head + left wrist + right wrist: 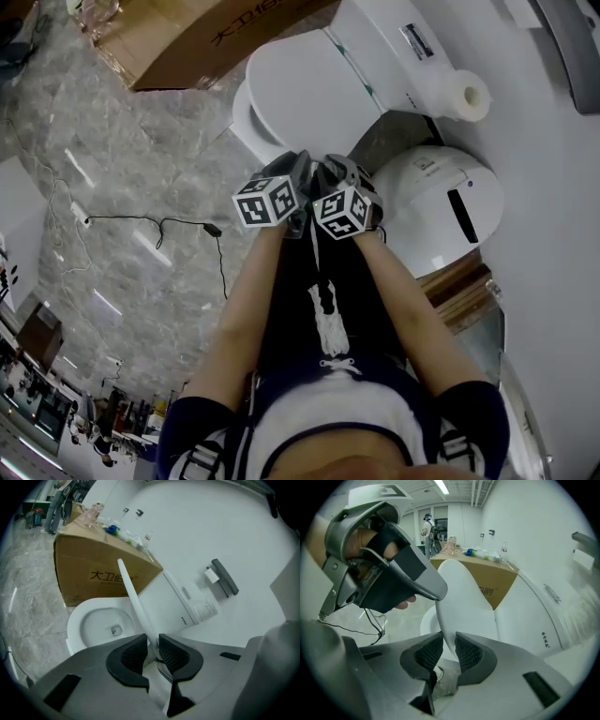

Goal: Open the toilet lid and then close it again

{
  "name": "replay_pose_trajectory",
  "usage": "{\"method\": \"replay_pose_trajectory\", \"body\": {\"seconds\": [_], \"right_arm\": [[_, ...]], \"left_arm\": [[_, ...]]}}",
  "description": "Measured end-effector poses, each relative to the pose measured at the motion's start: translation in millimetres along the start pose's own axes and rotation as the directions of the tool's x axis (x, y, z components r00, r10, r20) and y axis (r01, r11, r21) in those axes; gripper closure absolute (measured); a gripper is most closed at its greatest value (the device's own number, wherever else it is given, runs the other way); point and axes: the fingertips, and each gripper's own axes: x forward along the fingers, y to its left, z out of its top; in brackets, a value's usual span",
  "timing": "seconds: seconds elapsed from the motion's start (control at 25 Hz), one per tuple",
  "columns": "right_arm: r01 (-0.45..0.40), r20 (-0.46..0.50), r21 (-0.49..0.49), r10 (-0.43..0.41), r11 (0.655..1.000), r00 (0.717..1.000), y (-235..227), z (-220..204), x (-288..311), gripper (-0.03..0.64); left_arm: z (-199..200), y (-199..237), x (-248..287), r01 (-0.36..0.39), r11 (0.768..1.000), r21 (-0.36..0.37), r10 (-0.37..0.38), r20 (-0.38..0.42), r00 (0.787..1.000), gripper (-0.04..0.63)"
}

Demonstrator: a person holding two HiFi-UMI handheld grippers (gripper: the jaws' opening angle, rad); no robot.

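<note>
Presently the toilet lid (135, 603) stands partly raised, tilted between the open bowl (83, 629) and the tank (394, 42), with its thin front edge toward the person. The left gripper (151, 645) is closed on that edge, pads against both faces. The right gripper (449, 645) pinches the same edge just beside it. The two grippers sit nearly touching in the head view.

The bowl's rim shows bare on the lid's left side. Beyond it the marble floor (112, 159) lies open, crossed only by a thin black cable (161, 222). A cardboard box (211, 42) stands near the tank on that side, apart from the bowl. On the other side room is tight. A white domed bin (441, 202) sits just beside the right gripper, a toilet roll (466, 94) lies above it, and the white wall (201, 522) closes in behind the tank.
</note>
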Motion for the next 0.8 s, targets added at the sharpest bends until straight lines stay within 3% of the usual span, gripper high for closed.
{"method": "replay_pose_trajectory", "body": {"seconds": [0.24,0.8], "right_arm": [[-0.051,-0.033,-0.038,0.050,0.998,0.998,22.0,-5.1,20.8,0.549],[-0.114,-0.057,-0.085,0.110,0.990,0.992,54.2,-15.6,57.0,0.538]], "left_arm": [[-14.6,32.1,-3.1,-0.032,0.999,-0.029,0.031,-0.018,0.999,0.512],[-38.0,84.8,-1.3,-0.029,0.994,-0.105,0.026,-0.029,0.999,0.512]]}}
